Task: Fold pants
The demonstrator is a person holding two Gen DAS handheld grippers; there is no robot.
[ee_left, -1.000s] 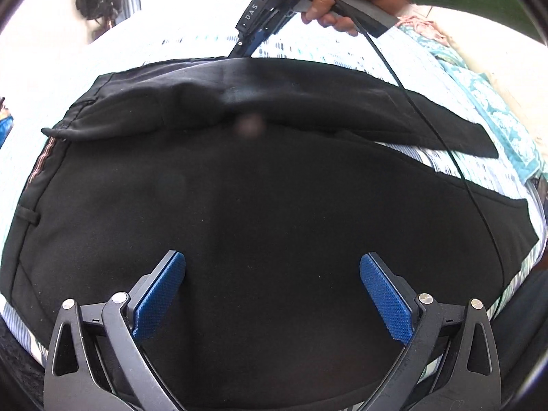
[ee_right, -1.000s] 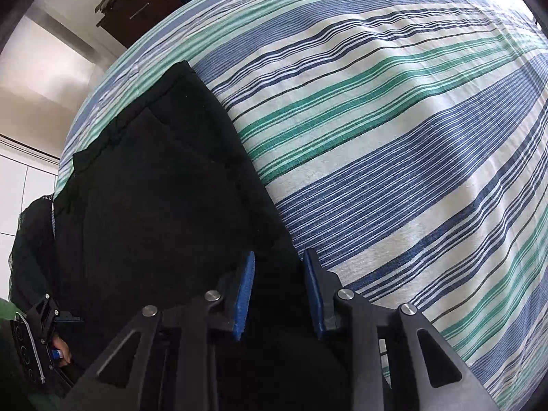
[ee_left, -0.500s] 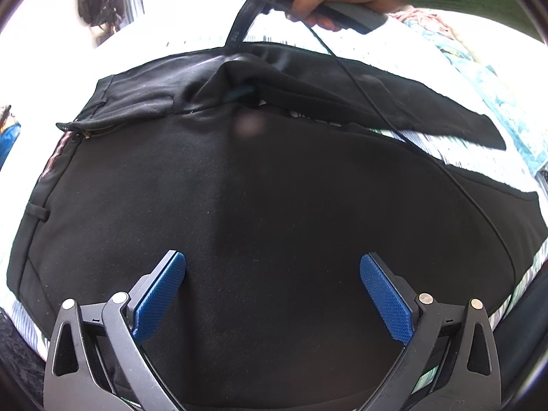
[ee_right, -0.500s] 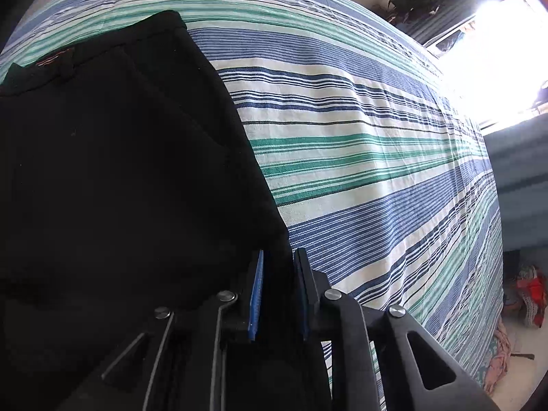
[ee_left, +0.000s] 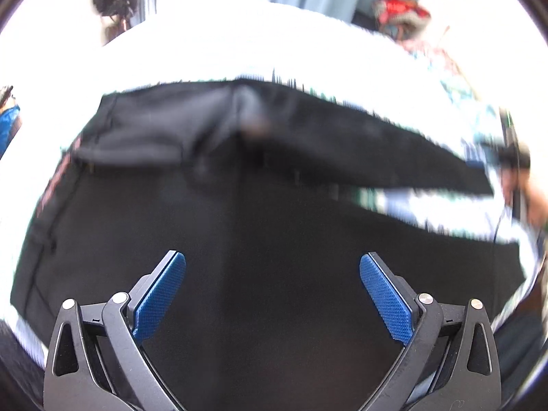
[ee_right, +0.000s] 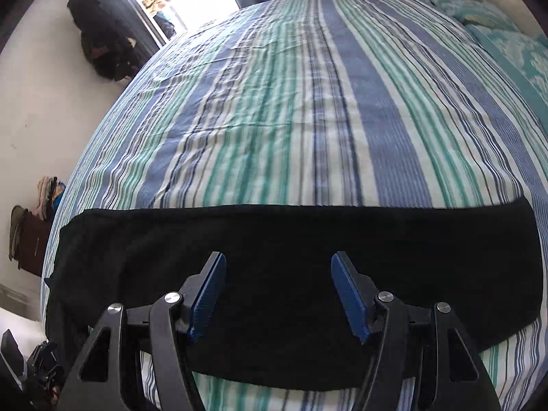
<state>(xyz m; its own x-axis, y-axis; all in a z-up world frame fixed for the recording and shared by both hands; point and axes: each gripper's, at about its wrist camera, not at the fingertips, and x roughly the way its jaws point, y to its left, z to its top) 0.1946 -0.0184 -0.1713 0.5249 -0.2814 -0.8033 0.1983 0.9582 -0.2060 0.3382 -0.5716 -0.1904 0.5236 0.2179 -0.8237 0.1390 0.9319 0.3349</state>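
A: Left wrist view. Left gripper [ee_left: 272, 294] has its jaws spread wide, blue pads [ee_left: 159, 296] well apart, nothing between them. It hangs over the black pants [ee_left: 274, 239].

B: Where do the pants lie?

A: Spread flat on the striped bedsheet [ee_right: 308, 120], filling most of the left view. Waistband at the left edge, legs running to the right. The far leg [ee_left: 376, 144] lies apart from the near one at its right end, with a strip of sheet showing between them. Frame is motion-blurred; fine detail is not readable.

B: Right wrist view?

A: Right gripper [ee_right: 277, 294] also has its jaws open, somewhat less wide than the left, holding nothing. Black cloth lies as a broad band across the sheet beneath the fingers, straight far edge, bare stripes beyond it.

B: Contact with the cloth?

A: Cannot tell for either gripper. A hand [ee_left: 534, 198] shows blurred at the right edge of the left view.
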